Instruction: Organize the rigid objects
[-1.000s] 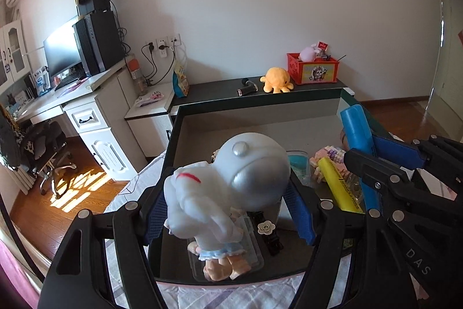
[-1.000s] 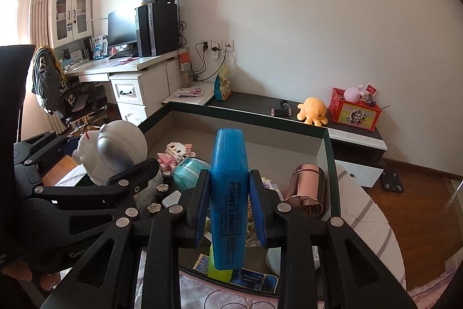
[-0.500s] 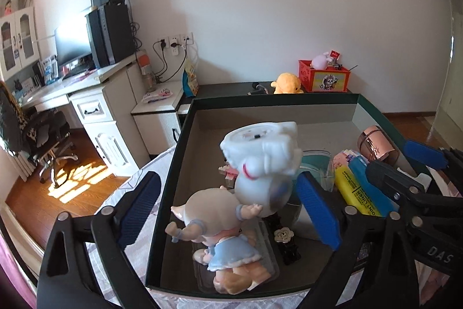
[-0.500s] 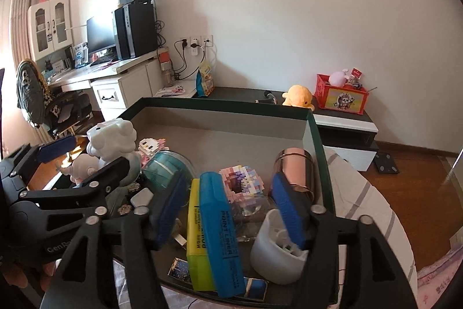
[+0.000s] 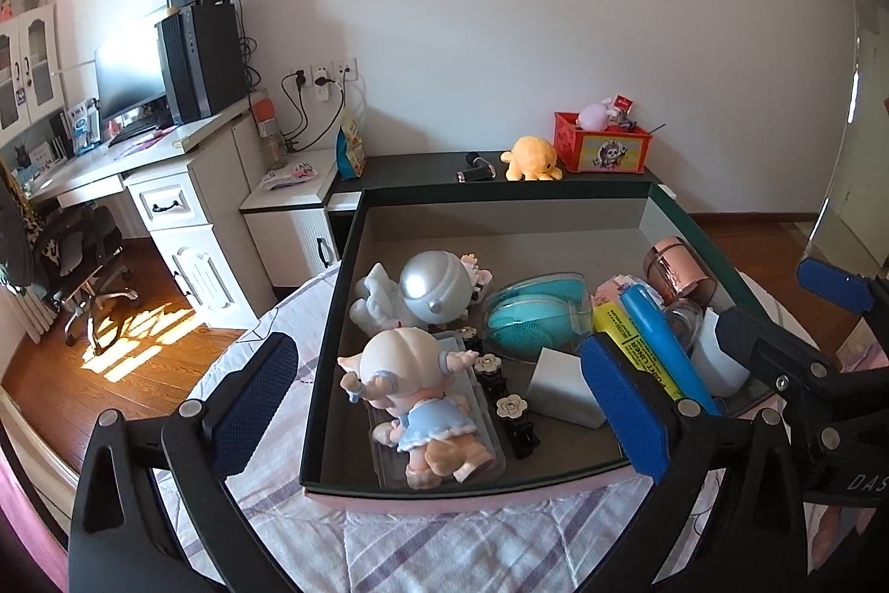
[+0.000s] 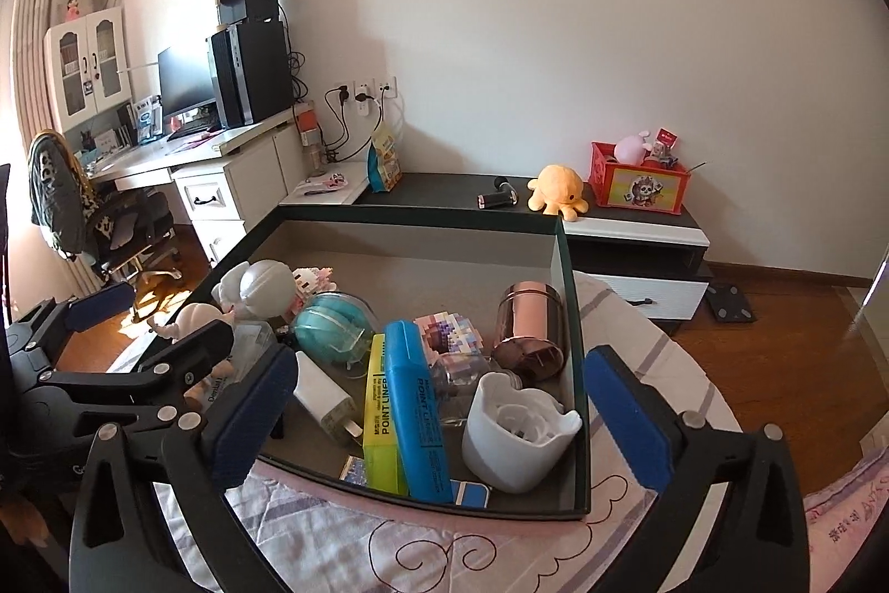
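Observation:
A dark green box sits on the bed and holds several toys. The white figure with a silver helmet lies at its far left. A doll in a blue dress lies on a clear case in front of it. The blue highlighter lies beside a yellow one. My left gripper is open and empty above the box's near edge. My right gripper is open and empty above the box's near right part.
The box also holds a teal case, a rose-gold cup, a white cup, a white charger and block toys. A striped sheet covers the bed. A desk and low cabinet stand behind.
My left gripper let go of the white helmeted figure, which now lies in the box. My right gripper let go of the blue highlighter. Both grippers opened and drew back.

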### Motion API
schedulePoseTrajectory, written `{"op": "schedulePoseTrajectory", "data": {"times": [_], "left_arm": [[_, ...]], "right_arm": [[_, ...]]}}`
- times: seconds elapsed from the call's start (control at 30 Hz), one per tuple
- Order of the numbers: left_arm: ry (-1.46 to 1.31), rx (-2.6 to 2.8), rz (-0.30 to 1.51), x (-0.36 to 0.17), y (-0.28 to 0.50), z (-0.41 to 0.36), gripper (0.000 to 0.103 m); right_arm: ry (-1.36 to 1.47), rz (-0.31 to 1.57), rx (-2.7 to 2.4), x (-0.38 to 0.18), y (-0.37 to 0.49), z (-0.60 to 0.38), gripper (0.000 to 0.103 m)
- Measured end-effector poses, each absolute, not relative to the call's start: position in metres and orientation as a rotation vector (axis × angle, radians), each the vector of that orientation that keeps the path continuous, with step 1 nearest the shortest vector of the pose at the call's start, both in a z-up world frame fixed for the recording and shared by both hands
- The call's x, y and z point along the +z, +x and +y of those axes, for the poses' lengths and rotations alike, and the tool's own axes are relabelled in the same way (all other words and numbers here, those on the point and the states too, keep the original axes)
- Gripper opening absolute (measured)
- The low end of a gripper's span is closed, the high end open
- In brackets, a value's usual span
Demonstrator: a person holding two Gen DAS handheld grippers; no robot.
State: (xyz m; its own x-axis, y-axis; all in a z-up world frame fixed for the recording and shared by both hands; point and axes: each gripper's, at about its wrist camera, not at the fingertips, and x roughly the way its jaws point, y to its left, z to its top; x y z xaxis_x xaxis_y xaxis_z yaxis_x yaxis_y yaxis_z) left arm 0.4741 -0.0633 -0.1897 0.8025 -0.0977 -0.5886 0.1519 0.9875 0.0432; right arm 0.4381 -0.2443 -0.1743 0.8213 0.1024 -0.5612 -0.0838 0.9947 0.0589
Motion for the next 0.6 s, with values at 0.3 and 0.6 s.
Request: {"op": "schedulePoseTrajectory", "data": {"times": [0.3,0.6], "left_arm": [[0.103,-0.132,0.636,-0.173,0.456,-0.069,0.103],[0.106,-0.139,0.592,-0.150,0.419,-0.071,0.103]], "right_arm": [[0.055,0.610,0.083,-0.162,0.419,-0.252,0.103],[0.068,0.593,0.080,-0.140,0.387,-0.253,0.103]]}}
